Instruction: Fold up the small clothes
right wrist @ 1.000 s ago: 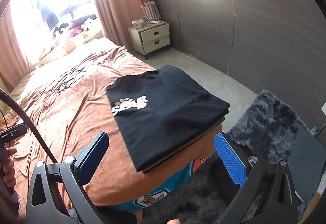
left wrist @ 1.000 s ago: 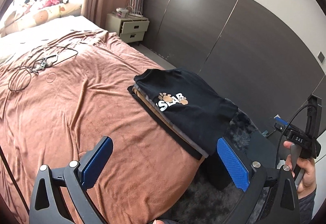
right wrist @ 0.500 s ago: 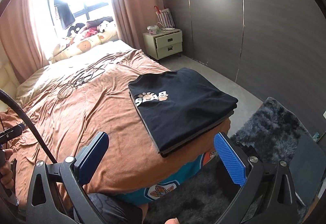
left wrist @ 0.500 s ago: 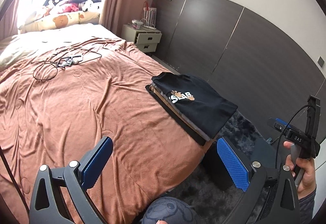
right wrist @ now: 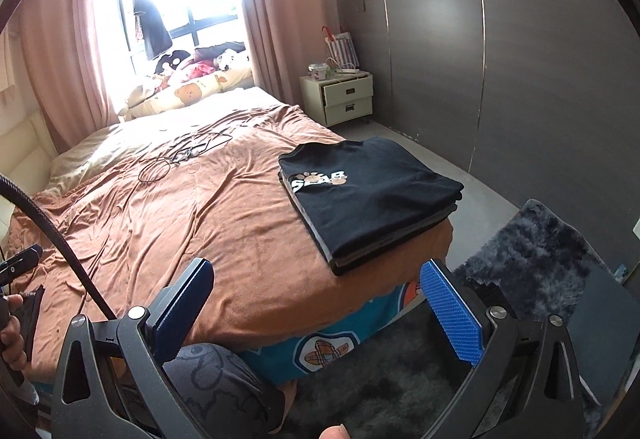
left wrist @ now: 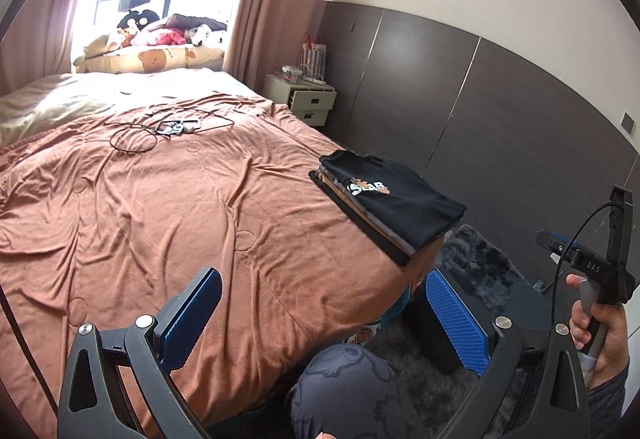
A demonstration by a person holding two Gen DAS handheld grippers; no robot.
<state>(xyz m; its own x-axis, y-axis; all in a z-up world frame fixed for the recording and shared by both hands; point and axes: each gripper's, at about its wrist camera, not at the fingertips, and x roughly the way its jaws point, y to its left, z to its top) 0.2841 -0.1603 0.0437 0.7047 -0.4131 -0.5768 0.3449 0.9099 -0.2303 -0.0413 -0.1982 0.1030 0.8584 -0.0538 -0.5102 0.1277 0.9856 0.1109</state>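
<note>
From my left gripper view, the bed fills the left and centre, with the folded stack of clothes on its near right corner. Cables lie farther back on the cover, pillows behind them under the window. The nightstand stands beyond the stack against the wall; the rug is right of the bed.

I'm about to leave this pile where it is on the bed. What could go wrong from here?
1. The stack of folded clothes sits at the corner of the bed, above the rug; a bump might tip it off.
2. The black cable trails across the blanket and could snag.
3. Both grippers, left gripper and right gripper, are open and empty, so nothing steadies the pile.
</note>
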